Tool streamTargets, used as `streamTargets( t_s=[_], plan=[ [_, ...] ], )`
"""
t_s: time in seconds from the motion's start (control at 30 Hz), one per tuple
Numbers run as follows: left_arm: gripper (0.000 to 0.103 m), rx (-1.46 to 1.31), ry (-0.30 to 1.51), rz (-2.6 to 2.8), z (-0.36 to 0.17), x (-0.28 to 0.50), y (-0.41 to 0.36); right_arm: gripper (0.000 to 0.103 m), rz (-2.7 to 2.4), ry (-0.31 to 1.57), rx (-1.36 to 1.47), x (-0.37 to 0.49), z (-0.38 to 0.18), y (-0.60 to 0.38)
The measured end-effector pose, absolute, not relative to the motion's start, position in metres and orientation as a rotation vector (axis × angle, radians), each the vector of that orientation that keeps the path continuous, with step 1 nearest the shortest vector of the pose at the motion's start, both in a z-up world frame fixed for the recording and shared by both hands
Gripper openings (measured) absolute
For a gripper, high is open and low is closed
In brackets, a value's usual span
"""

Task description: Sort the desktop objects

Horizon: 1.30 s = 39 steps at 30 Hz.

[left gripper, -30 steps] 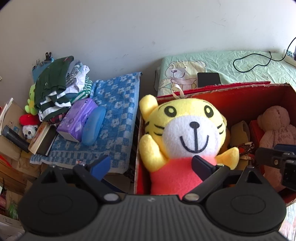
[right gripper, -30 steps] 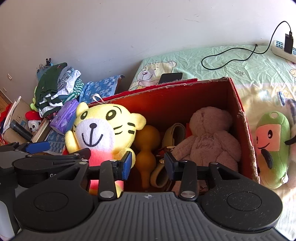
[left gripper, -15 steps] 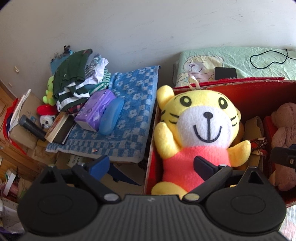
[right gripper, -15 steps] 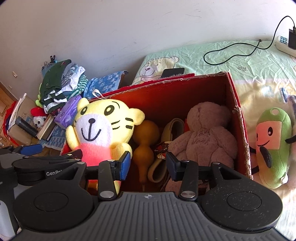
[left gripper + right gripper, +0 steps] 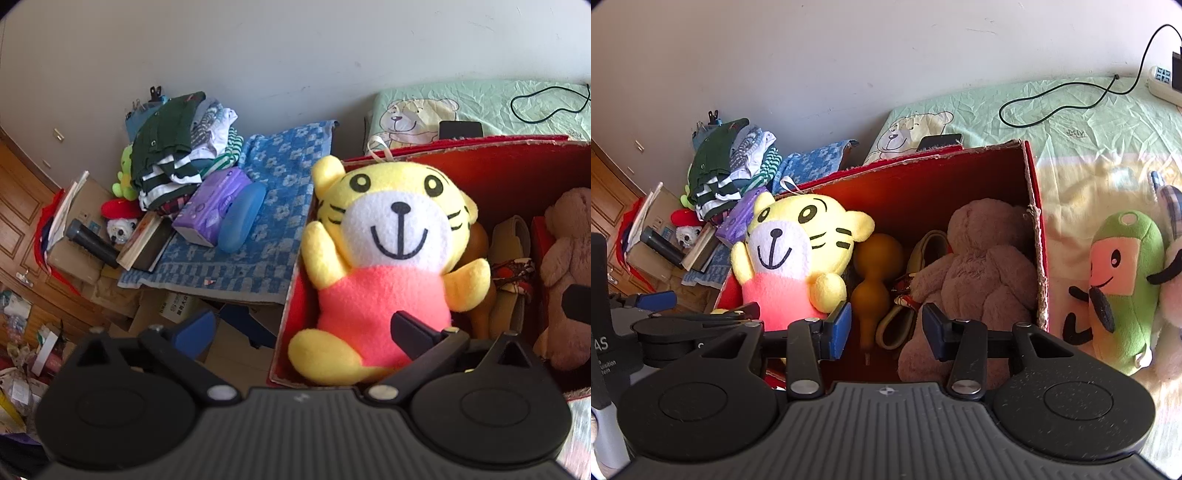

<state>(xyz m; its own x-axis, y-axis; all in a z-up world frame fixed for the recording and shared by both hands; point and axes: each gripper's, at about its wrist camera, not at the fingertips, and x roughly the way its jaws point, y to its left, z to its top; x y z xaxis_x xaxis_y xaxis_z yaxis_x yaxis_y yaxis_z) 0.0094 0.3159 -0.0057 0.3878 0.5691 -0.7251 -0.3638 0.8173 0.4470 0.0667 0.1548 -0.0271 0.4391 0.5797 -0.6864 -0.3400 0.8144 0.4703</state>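
Tiger plush (image 5: 384, 258) sits in red box (image 5: 517, 170), left end; left gripper (image 5: 303, 332) jaws opening wide, nothing pressed; right gripper (image 5: 884, 328) open, empty, over box middle

fuzzy fleece tiger plush (image 5: 388, 258); rough cardboard box (image 5: 1036, 236).

A pile of folded clothes (image 5: 177, 155) is stacked against the white wall (image 5: 258, 48), at the far end of a blue checked towel (image 5: 269, 206). A purple tissue pack (image 5: 216, 206) and a blue case (image 5: 242, 216) are laid side by side on the towel. A black cable (image 5: 1067, 99) is looped across the green sheet (image 5: 1082, 125), and a dark phone (image 5: 460, 129) is laid on the bear print.
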Motion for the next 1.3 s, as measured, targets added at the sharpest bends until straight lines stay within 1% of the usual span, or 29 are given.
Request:
streamTargets(
  t_s=[0.3,0.57,0.67,0.73,0.77,0.8,1.1,1.3],
  plan=[
    [0.102,0.233,0.988,0.573,-0.003,0.012,0.309,0.046,0.583,0.929,0.256,0.061,-0.019,0.153],
    [0.102,0.196,1.007,0.563,-0.001,0.012,0.300,0.046,0.586,0.903,0.245,0.049,-0.006,0.141],
    [0.103,0.176,1.007,0.555,0.003,0.011,0.294,0.048,0.582,0.902,0.252,0.048,-0.004,0.132],
    [0.103,0.160,1.007,0.554,0.006,0.012,0.290,0.053,0.583,0.900,0.258,0.047,-0.002,0.126],
    [0.103,0.152,1.009,0.552,0.007,0.012,0.288,0.057,0.583,0.895,0.261,0.046,-0.001,0.123],
    [0.103,0.146,1.011,0.552,0.008,0.012,0.286,0.058,0.583,0.888,0.261,0.046,0.000,0.120],
    [0.103,0.105,1.025,0.550,0.011,0.007,0.262,0.059,0.633,0.863,0.306,0.045,0.003,0.093],
    [0.103,0.104,1.013,0.513,0.011,0.007,0.230,0.059,0.612,0.861,0.308,0.045,0.000,0.063]
  ],
)
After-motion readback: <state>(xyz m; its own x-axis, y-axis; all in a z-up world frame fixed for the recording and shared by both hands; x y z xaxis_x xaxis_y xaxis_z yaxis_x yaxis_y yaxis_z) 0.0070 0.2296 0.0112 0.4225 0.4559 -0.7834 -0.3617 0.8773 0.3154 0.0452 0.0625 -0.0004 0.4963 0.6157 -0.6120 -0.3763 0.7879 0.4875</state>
